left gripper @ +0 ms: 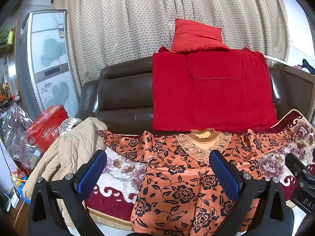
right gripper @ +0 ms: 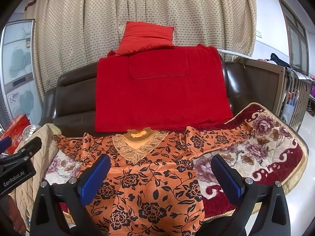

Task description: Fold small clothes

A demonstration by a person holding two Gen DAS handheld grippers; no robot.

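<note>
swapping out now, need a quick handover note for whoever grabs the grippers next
Left gripper: open, empty, hovering over the orange floral top.
Right gripper: open, empty, above the same top.
The top lies flat, front up, on the floral blanket on the sofa, both sleeves spread, lace collar toward the backrest.
A beige quilted jacket lies crumpled to the left.
Done: top laid out. Left: every fold, then likely the jacket.

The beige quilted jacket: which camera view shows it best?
The left wrist view shows the beige quilted jacket best: its quilted body and fuzzy collar are visible beside the orange floral top. In the right wrist view, only a strip appears, partly behind the left gripper.
</note>
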